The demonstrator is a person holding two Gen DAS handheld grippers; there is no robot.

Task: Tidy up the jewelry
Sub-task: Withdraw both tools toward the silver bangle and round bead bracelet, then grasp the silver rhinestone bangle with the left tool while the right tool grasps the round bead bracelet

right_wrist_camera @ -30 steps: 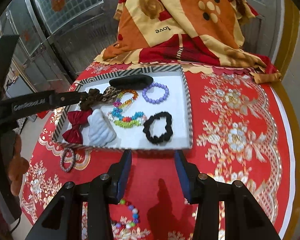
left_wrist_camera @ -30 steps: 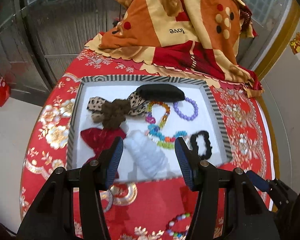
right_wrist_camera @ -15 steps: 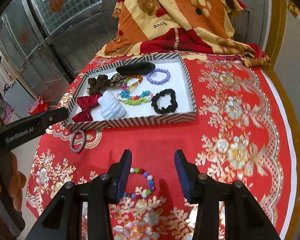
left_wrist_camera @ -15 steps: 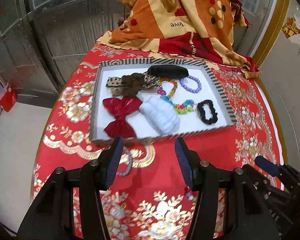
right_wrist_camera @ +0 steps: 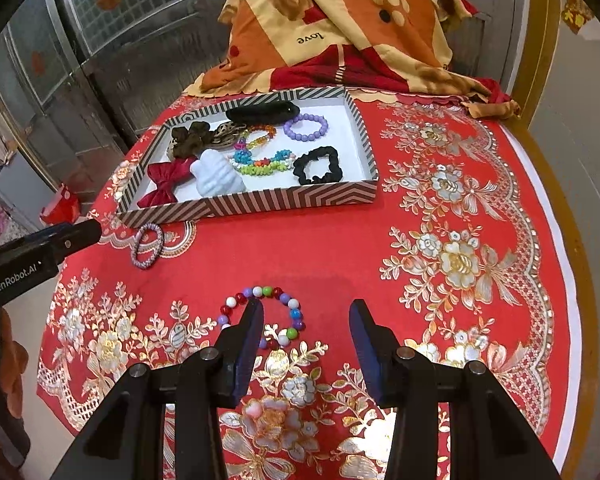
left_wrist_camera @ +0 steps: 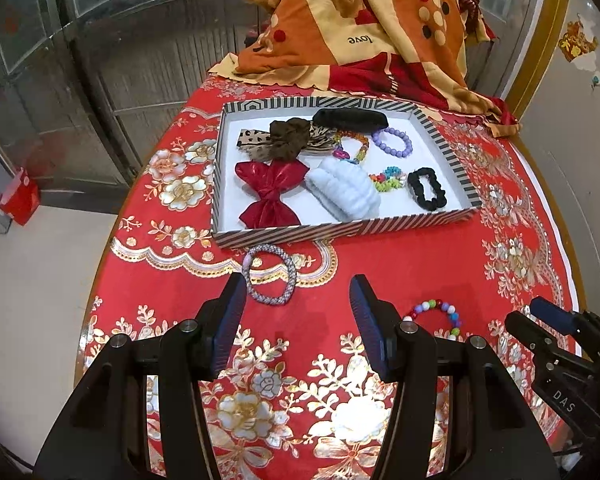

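Note:
A striped tray [left_wrist_camera: 340, 230] [right_wrist_camera: 292, 200] on the red tablecloth holds several hair ties, bows and bead bracelets. A silver-lilac beaded bracelet [left_wrist_camera: 286, 276] [right_wrist_camera: 146, 246] lies on the cloth just in front of the tray. A multicoloured bead bracelet [left_wrist_camera: 434, 314] [right_wrist_camera: 288, 308] lies nearer the table's front. My left gripper [left_wrist_camera: 298, 300] is open and empty, above the cloth just behind the silver bracelet. My right gripper [right_wrist_camera: 306, 322] is open and empty; its left finger overlaps the multicoloured bracelet's near side.
A folded orange and red blanket [left_wrist_camera: 364, 40] [right_wrist_camera: 340, 36] lies behind the tray. The table's left edge drops to the floor, where a red bag [left_wrist_camera: 18, 200] stands. Metal doors [left_wrist_camera: 120, 40] stand behind. The right gripper shows at the left view's lower right [left_wrist_camera: 556, 344].
Both grippers have pulled back from the tray toward the table's front, so the two loose bracelets now show ahead of the fingers. Both stay open.

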